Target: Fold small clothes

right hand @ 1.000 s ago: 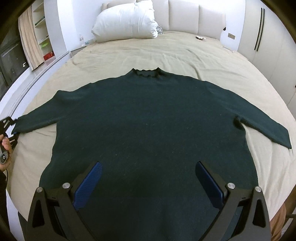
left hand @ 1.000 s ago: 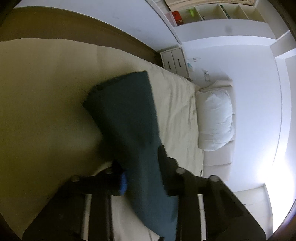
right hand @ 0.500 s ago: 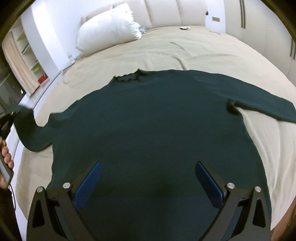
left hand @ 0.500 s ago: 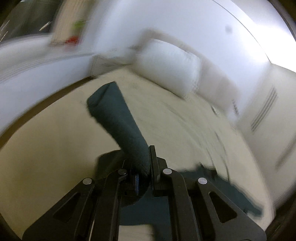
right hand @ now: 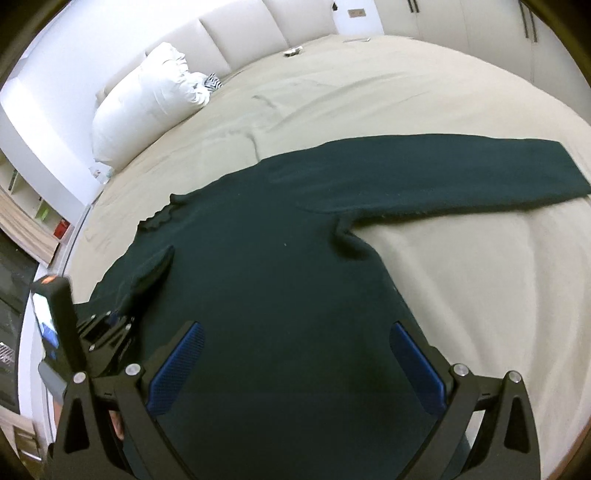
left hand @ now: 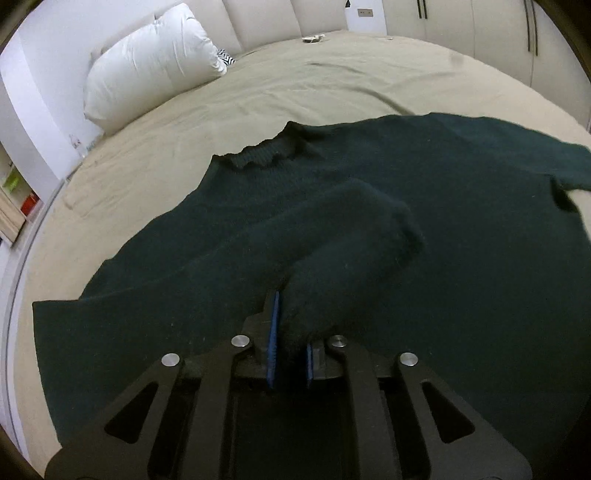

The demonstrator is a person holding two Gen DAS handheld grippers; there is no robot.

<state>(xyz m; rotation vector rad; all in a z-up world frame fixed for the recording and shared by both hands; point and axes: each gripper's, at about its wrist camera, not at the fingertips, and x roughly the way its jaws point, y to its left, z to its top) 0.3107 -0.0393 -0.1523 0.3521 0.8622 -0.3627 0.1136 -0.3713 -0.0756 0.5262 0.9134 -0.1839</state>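
A dark green sweater [right hand: 266,266] lies flat on the beige bed [right hand: 461,288], collar [left hand: 266,155] toward the pillow. My left gripper [left hand: 290,343] is shut on the left sleeve [left hand: 351,236] and holds its cuff end folded over the sweater's body. It also shows in the right wrist view [right hand: 118,321] at the left. My right gripper [right hand: 295,354] is open and empty, hovering above the sweater's lower body. The right sleeve [right hand: 461,170] lies stretched out flat to the right.
A white pillow [left hand: 147,59] rests at the head of the bed by the padded headboard [right hand: 251,29]. Shelves [right hand: 26,221] stand along the left wall. Small items [left hand: 312,37] lie on the far bed edge. Wardrobe doors [left hand: 480,22] stand at the far right.
My left gripper has swung the left sleeve from outstretched at the bed's side up and over onto the sweater's body. My right gripper has shifted right, still open.
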